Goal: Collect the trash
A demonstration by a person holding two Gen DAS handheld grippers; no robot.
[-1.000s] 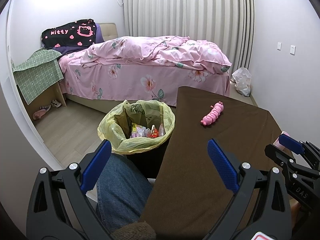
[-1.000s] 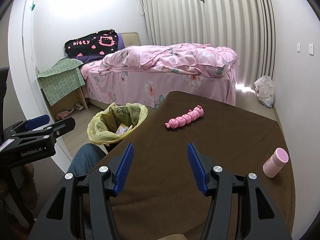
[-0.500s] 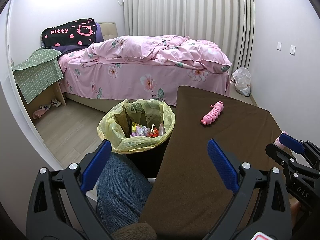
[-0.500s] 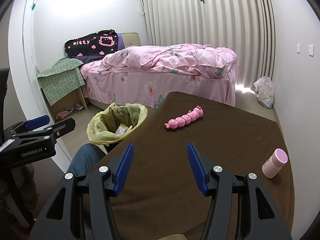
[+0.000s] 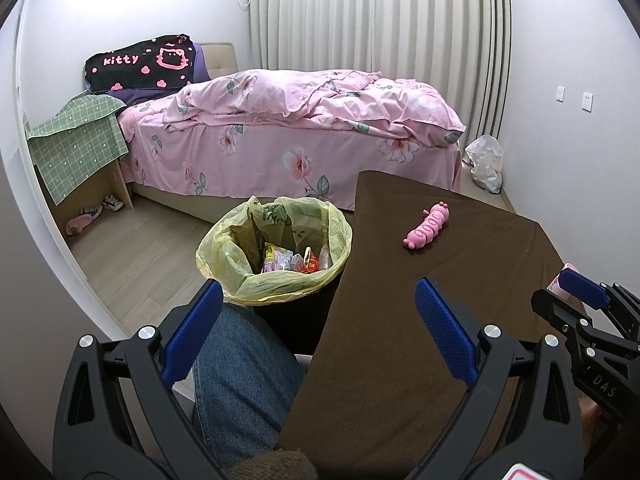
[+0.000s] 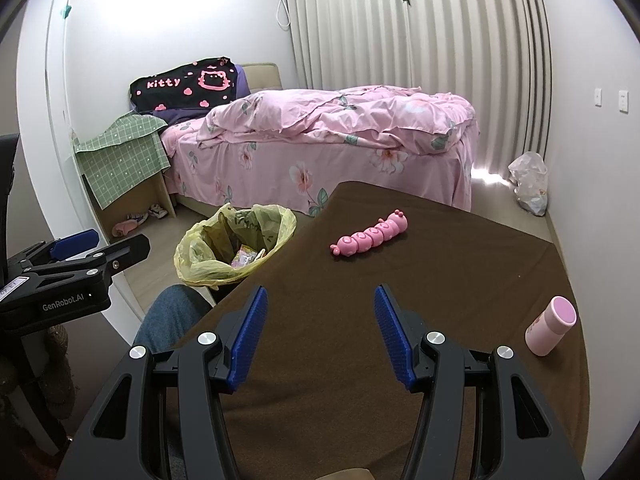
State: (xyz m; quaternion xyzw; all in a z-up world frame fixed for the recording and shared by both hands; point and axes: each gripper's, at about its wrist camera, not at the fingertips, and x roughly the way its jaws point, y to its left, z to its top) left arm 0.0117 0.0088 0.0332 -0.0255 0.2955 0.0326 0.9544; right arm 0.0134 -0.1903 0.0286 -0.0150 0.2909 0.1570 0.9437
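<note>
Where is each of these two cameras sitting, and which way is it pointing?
Left wrist view: rides on the left gripper, jaws open, facing the bed over the trash bin; the person's jeans-clad knee and the right gripper show.
Right wrist view: rides on the right gripper, jaws open, over the brown table; the left gripper shows beside it.
Both see the pink caterpillar toy, pink bottle, bin and bed.

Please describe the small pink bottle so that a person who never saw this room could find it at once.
Start at the brown table in front of the pink bed. Near its right edge a small pink bottle lies tilted, apart from everything else. Unlike the pink caterpillar toy farther back, it is smooth, cylindrical and has a flat round cap.
</note>
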